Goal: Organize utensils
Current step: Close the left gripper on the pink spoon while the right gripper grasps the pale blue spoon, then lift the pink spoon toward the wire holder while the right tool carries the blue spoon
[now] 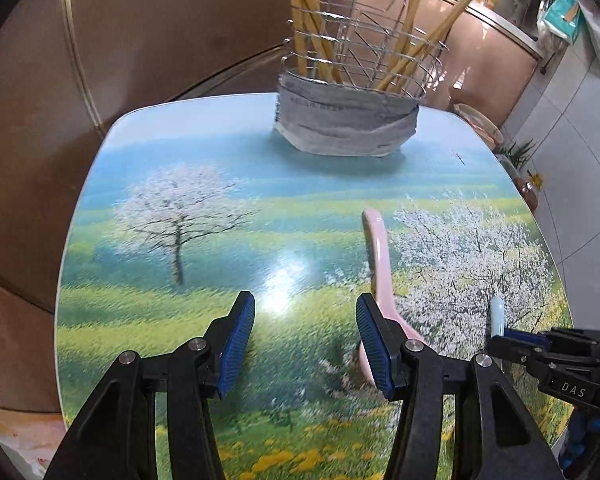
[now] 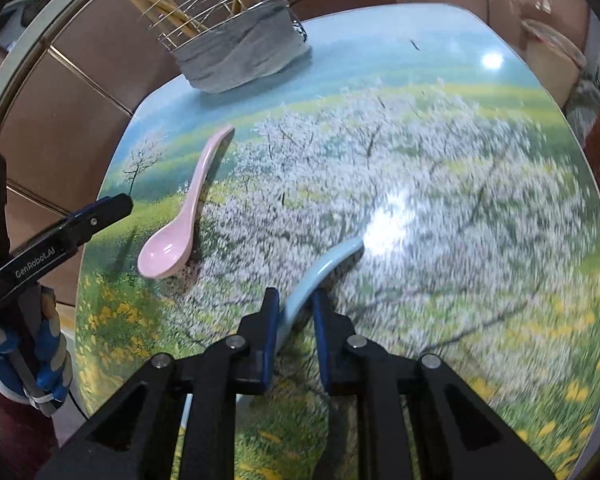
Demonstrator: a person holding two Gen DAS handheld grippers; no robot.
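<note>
A pink spoon point(image 1: 380, 256) lies on the printed table, its bowl partly behind my left gripper's right finger; it also shows in the right wrist view point(image 2: 182, 216). My left gripper point(image 1: 305, 320) is open and empty, just left of the spoon. My right gripper point(image 2: 296, 300) is shut on a light blue spoon point(image 2: 324, 268), handle pointing away; its tip shows in the left wrist view point(image 1: 497, 316). A wire utensil holder point(image 1: 352, 92) wrapped in grey cloth, holding several chopsticks, stands at the far edge; it also shows in the right wrist view point(image 2: 240, 52).
The table point(image 1: 204, 184) carries a glossy picture of trees and meadow. Brown panelled walls stand behind and to the left. A bowl point(image 1: 480, 124) and plants sit beyond the far right edge. My left gripper's arm shows in the right wrist view point(image 2: 60, 236).
</note>
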